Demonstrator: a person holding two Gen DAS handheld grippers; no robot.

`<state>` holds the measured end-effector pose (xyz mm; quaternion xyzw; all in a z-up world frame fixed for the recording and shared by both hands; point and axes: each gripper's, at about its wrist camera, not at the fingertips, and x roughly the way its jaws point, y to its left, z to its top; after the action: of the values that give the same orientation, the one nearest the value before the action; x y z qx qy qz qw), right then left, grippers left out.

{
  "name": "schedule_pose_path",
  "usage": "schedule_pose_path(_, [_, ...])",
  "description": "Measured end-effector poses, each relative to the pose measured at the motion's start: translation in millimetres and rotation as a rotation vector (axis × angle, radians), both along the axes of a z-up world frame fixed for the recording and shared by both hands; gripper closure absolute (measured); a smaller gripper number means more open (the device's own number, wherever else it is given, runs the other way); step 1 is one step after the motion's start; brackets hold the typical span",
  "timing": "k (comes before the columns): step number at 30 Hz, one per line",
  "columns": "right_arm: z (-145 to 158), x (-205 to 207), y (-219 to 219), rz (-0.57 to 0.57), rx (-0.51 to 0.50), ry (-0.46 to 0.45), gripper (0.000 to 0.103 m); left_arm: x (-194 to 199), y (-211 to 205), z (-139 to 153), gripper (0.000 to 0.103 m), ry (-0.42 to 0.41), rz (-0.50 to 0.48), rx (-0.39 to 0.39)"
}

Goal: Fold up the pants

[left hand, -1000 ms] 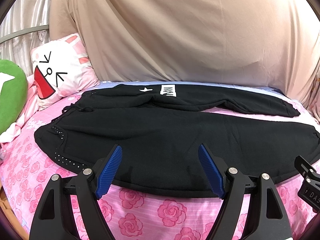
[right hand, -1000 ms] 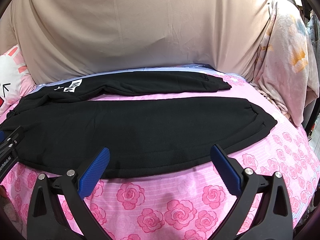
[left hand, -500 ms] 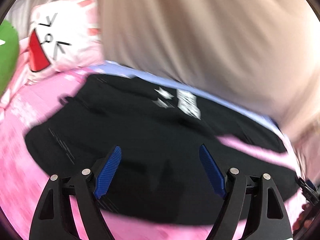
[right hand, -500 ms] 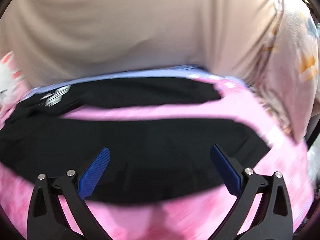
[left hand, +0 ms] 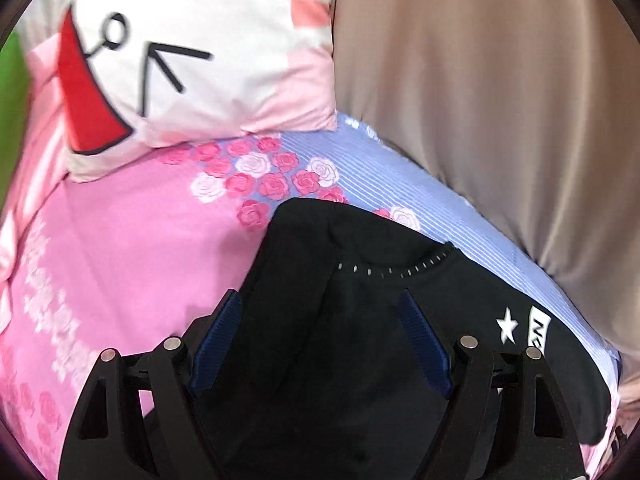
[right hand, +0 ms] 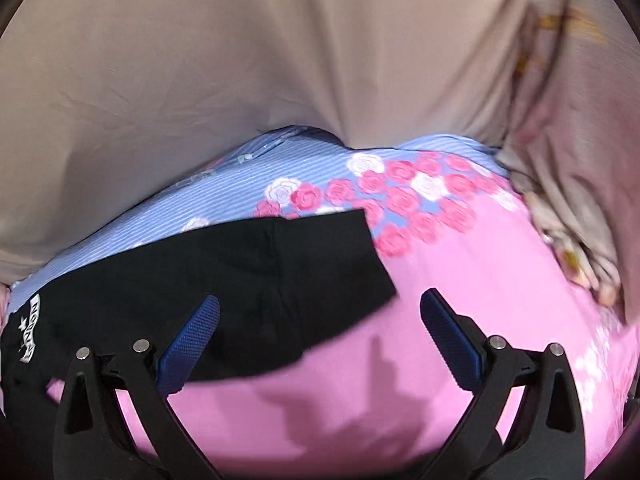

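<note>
Lying flat on the pink rose-print bed (left hand: 120,240), the black pants (left hand: 340,340) stretch across it — waistband end under the left hand-held gripper (left hand: 320,344), a leg cuff (right hand: 320,248) under the right hand-held gripper (right hand: 320,332). Both stand with jaws spread wide and nothing clamped between the blue pads. A cartoon-face pillow (left hand: 192,60) sits beyond the waistband, near a beige drape (right hand: 240,60).

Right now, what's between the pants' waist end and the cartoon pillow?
Left wrist view: only bare pink rose-print sheet between the pants and the pillow; nothing else lies there.
</note>
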<state>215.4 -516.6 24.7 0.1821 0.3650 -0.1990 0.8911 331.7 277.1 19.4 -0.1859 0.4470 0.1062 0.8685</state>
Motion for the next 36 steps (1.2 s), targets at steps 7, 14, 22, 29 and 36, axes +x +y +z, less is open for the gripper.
schedule_pose_path(7, [-21, 68, 2, 0.101, -0.115, 0.093, 0.005, 62, -4, -33, 0.025, 0.102, 0.002, 0.034])
schedule_pose_path(14, [-32, 77, -7, 0.183, -0.068, 0.061, 0.066, 86, -19, -46, 0.075, 0.121, -0.043, 0.174])
schedule_pose_path(22, [29, 5, -3, 0.238, -0.018, -0.151, 0.095, 21, 8, 24, 0.101, -0.059, -0.092, 0.038])
schedule_pose_path(29, [59, -84, 28, 0.32, -0.11, -0.264, 0.096, -86, 5, 77, 0.101, -0.199, -0.212, 0.053])
schedule_pose_path(36, [21, -174, 38, 0.347, -0.144, -0.207, 0.096, -200, 25, 53, 0.103, -0.184, -0.2, 0.059])
